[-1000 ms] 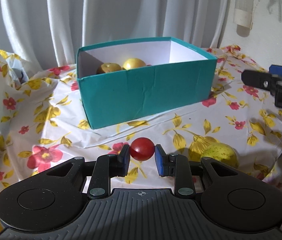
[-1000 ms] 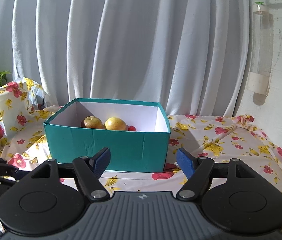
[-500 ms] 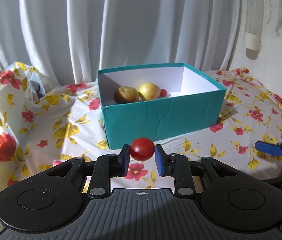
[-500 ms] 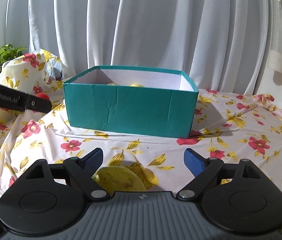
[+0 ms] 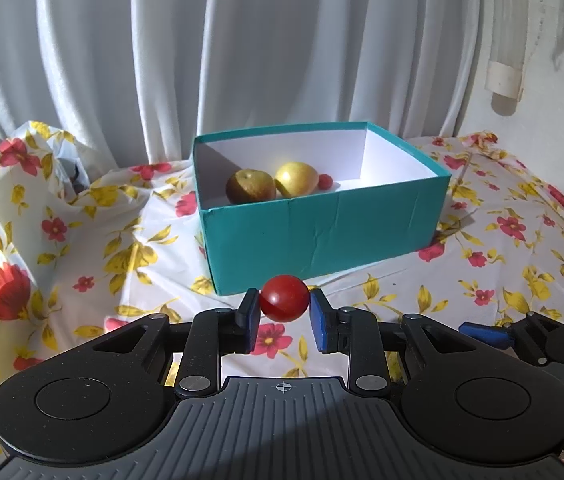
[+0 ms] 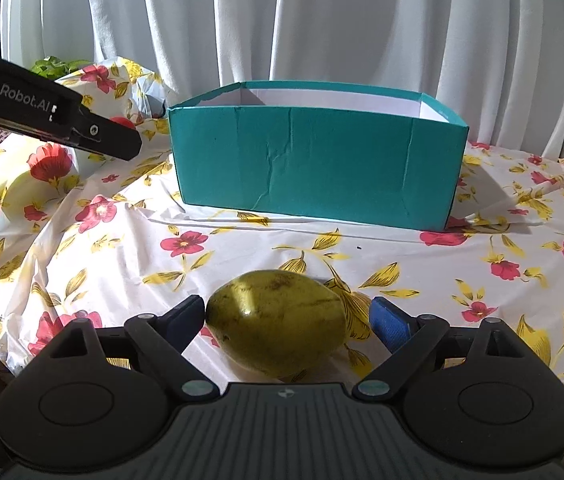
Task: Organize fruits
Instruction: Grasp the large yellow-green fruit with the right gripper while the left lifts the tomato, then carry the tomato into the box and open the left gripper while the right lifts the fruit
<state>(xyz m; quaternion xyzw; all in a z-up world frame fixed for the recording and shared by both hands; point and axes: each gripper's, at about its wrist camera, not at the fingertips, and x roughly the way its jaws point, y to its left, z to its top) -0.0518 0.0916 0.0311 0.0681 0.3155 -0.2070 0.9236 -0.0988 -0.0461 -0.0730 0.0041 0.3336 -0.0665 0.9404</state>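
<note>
Between the right claw (image 6: 286, 322) tips now, a pear (image 6: 277, 320).

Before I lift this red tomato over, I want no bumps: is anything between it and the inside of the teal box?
Only the teal box's near wall, directly ahead of the red tomato in the left gripper. The box is open-topped; nothing visible above it.

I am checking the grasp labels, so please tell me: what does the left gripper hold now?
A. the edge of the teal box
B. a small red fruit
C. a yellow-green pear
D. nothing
B: in the left wrist view the left gripper has its blue pads pressed on both sides of a small red fruit, in front of the teal box.
</note>
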